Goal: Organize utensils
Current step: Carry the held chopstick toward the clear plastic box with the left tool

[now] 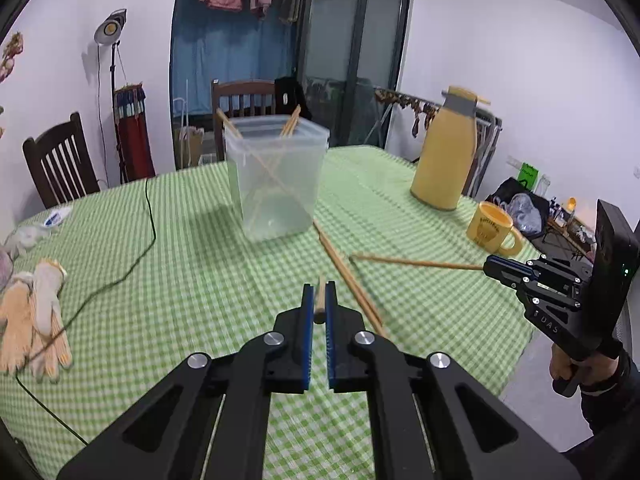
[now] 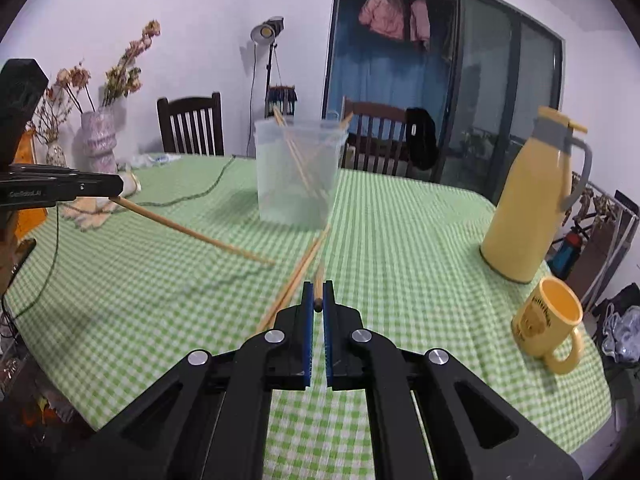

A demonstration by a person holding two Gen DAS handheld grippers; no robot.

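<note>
L claw [image 1: 319, 300] and R claw [image 2: 318, 298] each clamping shut on one chopstick [image 1: 320, 294] by its butt end. Sticks are handling light, stiff, slick; thin end swinging free, so grip w/ pads near butt.

You had even, fairly bright indoor light in both views, cool and slightly violet on the walls. A studio lamp [image 1: 110, 27] glowed on its stand beyond the gripper tips, left of the container [image 1: 276, 176], which threw a soft shadow leftward on the tablecloth [image 1: 200, 264]. Fisheye bending curved the room's edges, corners went black, and distant things looked soft.
</note>
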